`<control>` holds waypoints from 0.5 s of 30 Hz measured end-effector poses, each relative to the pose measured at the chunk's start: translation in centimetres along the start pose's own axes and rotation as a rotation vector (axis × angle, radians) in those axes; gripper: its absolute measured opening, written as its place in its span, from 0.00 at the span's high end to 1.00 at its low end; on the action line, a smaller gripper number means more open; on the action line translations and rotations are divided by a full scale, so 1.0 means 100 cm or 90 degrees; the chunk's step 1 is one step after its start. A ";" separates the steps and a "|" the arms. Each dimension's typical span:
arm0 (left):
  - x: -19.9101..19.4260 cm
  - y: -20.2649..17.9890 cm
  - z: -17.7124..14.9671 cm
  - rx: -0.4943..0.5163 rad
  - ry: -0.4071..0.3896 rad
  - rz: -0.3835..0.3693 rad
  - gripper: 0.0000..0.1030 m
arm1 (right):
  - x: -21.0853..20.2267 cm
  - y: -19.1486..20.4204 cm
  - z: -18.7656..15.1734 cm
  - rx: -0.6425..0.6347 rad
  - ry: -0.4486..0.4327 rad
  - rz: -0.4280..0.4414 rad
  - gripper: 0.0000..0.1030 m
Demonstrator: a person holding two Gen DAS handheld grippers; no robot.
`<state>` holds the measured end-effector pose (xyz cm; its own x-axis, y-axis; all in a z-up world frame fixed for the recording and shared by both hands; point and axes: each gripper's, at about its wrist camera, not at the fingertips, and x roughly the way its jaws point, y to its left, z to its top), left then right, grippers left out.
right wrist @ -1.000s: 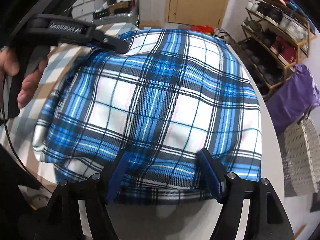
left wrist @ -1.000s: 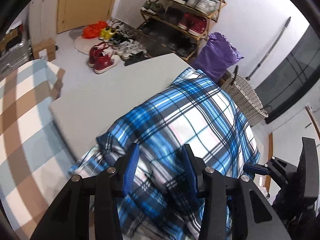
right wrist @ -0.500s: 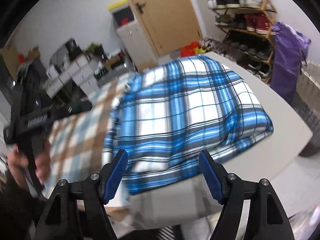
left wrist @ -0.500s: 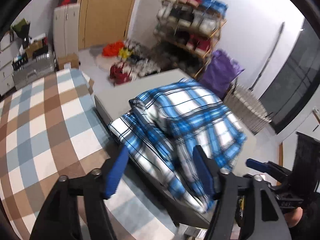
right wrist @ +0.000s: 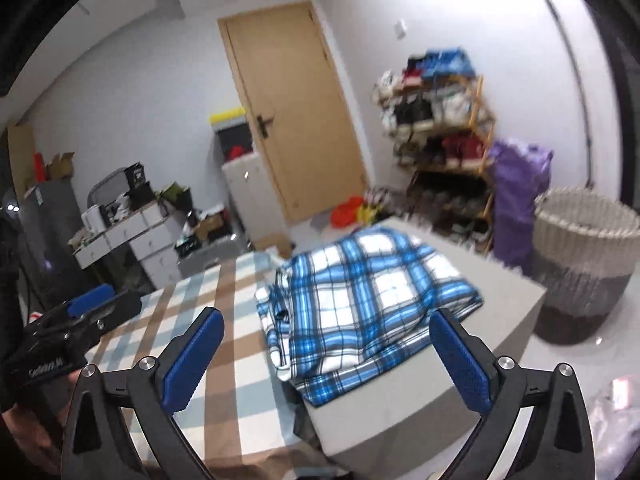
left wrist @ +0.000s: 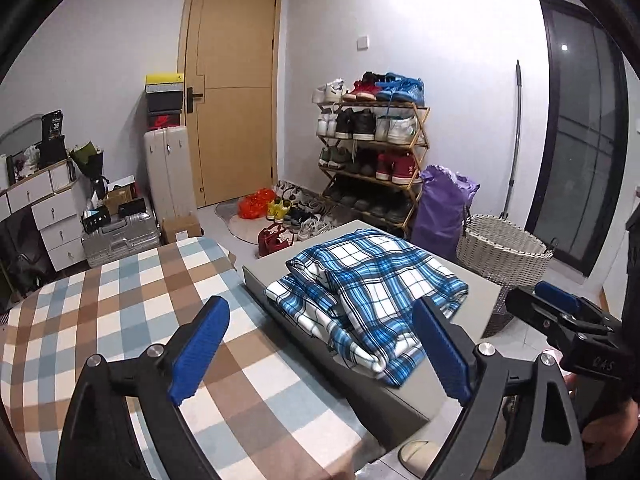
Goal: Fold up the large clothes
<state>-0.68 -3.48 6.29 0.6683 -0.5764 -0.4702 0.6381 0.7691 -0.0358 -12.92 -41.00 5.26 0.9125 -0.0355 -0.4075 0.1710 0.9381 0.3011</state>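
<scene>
A bed under a brown, blue and white checked cover [left wrist: 120,320] filled the left of the room, with white drawers [left wrist: 52,216] and a silver suitcase [left wrist: 120,232] against the wall behind it. The left gripper [left wrist: 320,348] hung above the cover's edge, its blue pads spread wide and bare after the jaws had just been opening; nothing lay between them. Just beside the bed stood a grey table [left wrist: 400,396], and on it lay the blue plaid garment [left wrist: 372,292], folded into a thick stack with one corner overhanging the near edge. The right gripper [right wrist: 326,356], seen from its own blurred view, was likewise parted to its widest, jaws just opened, holding nothing and clear of the cloth. Farther right a wooden shoe rack [left wrist: 372,148] stood by the tan door [left wrist: 232,92], then a purple bag [left wrist: 440,208] and a woven basket [left wrist: 504,248].
</scene>
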 end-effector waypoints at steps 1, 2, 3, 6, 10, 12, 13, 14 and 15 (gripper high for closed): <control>-0.002 0.001 -0.002 -0.003 -0.003 -0.009 0.12 | -0.006 0.005 -0.002 -0.005 -0.012 -0.004 0.00; -0.002 0.001 -0.004 -0.001 0.000 -0.008 0.12 | -0.010 0.007 -0.004 -0.007 -0.018 -0.011 0.00; -0.003 0.001 -0.006 0.003 -0.001 -0.004 0.12 | -0.012 0.008 -0.006 -0.008 -0.023 -0.020 0.00; -0.006 0.001 -0.014 0.017 -0.006 0.003 0.12 | -0.018 0.011 -0.014 -0.001 -0.033 -0.033 0.00; -0.009 0.002 -0.025 -0.001 0.016 -0.005 0.12 | -0.021 0.014 -0.022 0.005 -0.027 -0.052 0.00; -0.009 0.003 -0.029 -0.010 0.022 0.001 0.12 | -0.022 0.015 -0.026 0.004 -0.028 -0.061 0.00; -0.010 0.004 -0.031 -0.013 0.020 0.010 0.12 | -0.023 0.015 -0.029 0.005 -0.026 -0.065 0.00; -0.010 0.004 -0.032 -0.015 0.017 0.019 0.12 | -0.023 0.015 -0.031 0.007 -0.027 -0.066 0.00; -0.011 0.004 -0.033 -0.014 0.016 0.023 0.12 | -0.024 0.016 -0.033 0.008 -0.028 -0.066 0.00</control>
<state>-2.45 -1.64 3.87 0.6807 -0.5410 -0.4939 0.6050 0.7954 -0.0374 -16.06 -38.30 3.86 0.9053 -0.1469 -0.3986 0.2690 0.9244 0.2703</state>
